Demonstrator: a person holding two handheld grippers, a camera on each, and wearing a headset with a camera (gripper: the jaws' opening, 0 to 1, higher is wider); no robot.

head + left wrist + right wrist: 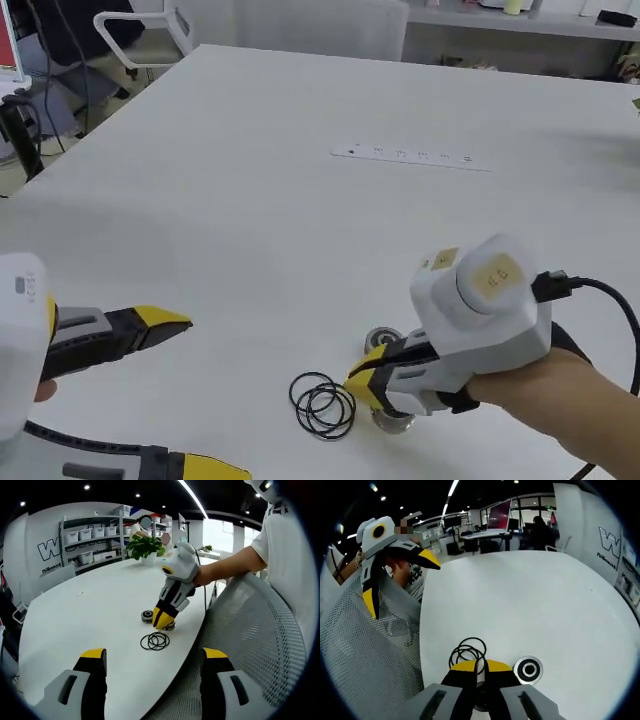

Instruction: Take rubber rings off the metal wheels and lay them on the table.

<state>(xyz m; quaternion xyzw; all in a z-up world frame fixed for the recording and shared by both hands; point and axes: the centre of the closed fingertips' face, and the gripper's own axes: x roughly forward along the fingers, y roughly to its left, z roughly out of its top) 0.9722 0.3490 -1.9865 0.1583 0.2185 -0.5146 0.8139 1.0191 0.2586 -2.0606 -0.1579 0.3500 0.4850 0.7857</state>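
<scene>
Several loose black rubber rings point(322, 404) point(155, 641) point(467, 650) lie in a small overlapping pile near the table's front edge. One metal wheel point(383, 339) point(146, 615) point(528, 670) lies flat just beyond them. A second wheel point(393, 421) point(168, 626) sits partly hidden under my right gripper point(364, 385) point(160, 621) point(479, 666). Its yellow tips are shut together at that wheel's edge, beside the ring pile; I cannot see whether a ring is pinched. My left gripper point(190, 392) point(154, 656) point(400, 575) hovers open to the left, clear of the rings.
The white table point(300, 220) stretches far back, with a flush white power strip point(410, 156) set in its middle. A mesh chair back point(250, 645) stands at the table's near edge. Office chairs point(135, 40) and shelves lie beyond the far side.
</scene>
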